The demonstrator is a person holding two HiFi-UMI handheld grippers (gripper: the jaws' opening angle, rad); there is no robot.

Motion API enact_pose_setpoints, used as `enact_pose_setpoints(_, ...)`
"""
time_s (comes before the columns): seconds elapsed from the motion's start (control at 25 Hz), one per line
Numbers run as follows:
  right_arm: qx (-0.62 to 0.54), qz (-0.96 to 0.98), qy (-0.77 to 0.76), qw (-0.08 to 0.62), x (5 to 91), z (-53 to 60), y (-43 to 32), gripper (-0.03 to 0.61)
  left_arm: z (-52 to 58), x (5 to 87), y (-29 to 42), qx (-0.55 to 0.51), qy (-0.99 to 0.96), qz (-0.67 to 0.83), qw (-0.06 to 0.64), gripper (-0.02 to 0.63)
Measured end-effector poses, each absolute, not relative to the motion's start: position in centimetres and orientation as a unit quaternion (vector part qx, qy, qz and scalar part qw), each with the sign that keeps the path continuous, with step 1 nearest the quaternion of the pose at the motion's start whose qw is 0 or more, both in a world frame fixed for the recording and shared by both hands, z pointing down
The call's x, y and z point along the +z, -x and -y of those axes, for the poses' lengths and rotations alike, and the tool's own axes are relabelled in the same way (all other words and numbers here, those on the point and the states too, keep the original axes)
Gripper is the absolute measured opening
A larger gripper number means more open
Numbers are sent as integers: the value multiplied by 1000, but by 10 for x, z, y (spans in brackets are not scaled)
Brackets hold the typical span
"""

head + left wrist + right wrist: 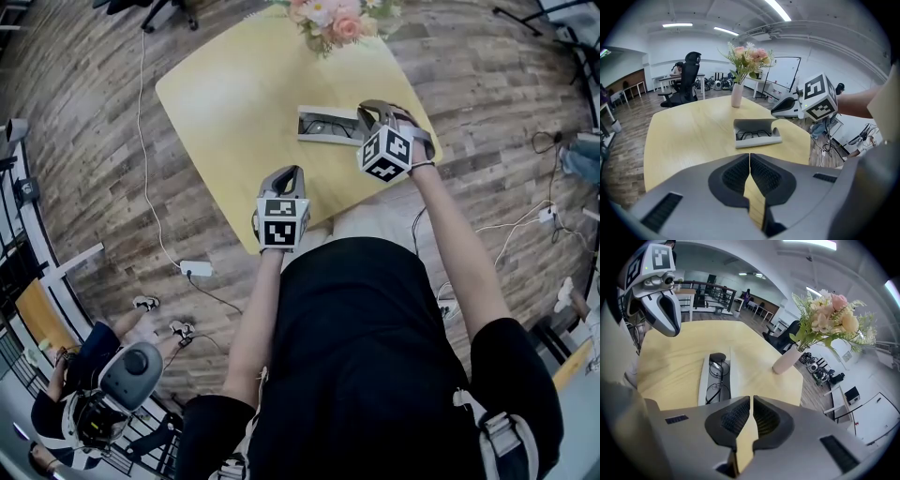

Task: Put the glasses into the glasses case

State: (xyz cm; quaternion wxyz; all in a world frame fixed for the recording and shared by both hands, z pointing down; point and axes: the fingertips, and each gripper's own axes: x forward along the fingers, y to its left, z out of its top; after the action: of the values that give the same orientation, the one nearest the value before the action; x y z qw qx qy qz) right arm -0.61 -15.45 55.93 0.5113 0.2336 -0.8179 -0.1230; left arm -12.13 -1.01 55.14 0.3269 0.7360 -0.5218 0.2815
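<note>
1. Head view looks steeply down on a yellow bench standing on a wood-plank floor. A person in a black top holds a claw in each hand near the bench's closest edge.
2. The glasses case is grey and open. It lies flat on the bench toward its right side, between the vase of flowers at the far edge and the near edge.
3. The glasses are dark-framed and lie inside the open case, with the two lenses in a row along its length.
4. The left claw has its jaws together, the ribbed pads meeting along a thin line with nothing between them. It hangs over the near edge of the bench, well short of the case, and points toward it.
5. The right claw has its jaws drawn in to a narrow slit, and it grips nothing. It is raised above the bench near the right end of the case and does not touch it. In the right gripper view the case lies ahead and to the left of the jaws.
6. A black office chair stands beyond the bench in the left gripper view. A white power strip with its cable lies on the floor beside the bench.
</note>
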Motion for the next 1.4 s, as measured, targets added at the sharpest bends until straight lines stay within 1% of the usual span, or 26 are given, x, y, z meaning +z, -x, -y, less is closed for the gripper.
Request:
enact_pose_setpoints(0.72,-108,824,-214,514,573,124,3,41,4,555,112,280,-741,516,327,24)
enact_pose_setpoints(1.4,-116,841,-178,497,573,106,-5,41,-21,548,97,277,-706,558,336,24)
